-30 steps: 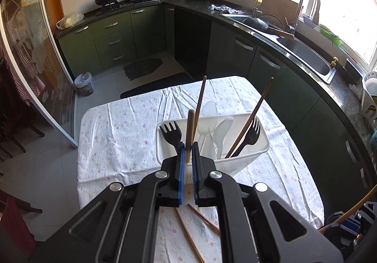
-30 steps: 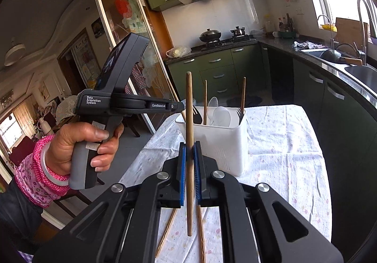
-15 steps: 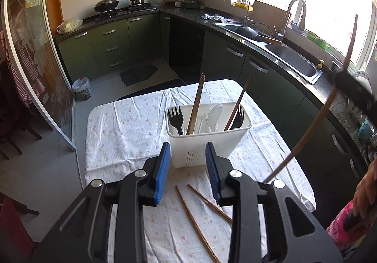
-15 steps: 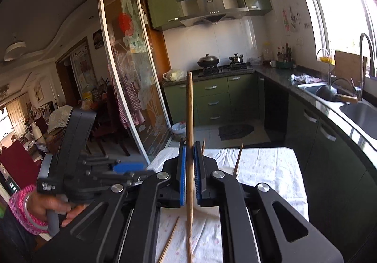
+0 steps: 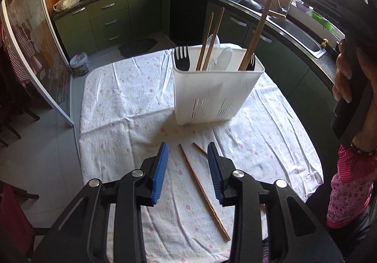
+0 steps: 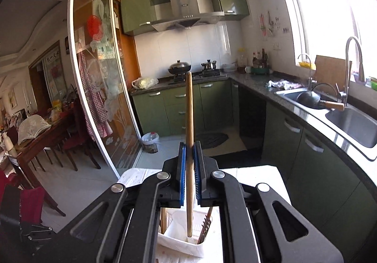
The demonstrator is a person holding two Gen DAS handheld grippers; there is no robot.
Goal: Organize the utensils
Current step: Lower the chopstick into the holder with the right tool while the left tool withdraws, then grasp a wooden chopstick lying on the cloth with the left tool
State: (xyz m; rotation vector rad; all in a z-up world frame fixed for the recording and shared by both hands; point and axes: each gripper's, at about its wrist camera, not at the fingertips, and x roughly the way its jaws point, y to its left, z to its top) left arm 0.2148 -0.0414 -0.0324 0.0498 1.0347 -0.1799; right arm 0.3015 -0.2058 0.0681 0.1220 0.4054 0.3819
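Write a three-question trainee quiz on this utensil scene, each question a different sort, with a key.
1. True or false: the right gripper is clamped on a wooden chopstick.
2. How many black forks stand in the white caddy? A) one B) two C) four
3. Fill in: the loose chopsticks on the tablecloth lie in front of the open ____ gripper.

Key: 1 true; 2 B; 3 left

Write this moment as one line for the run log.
left hand-held gripper: just opened, empty, above chopsticks on table | right hand-held gripper: shut on chopstick over white holder
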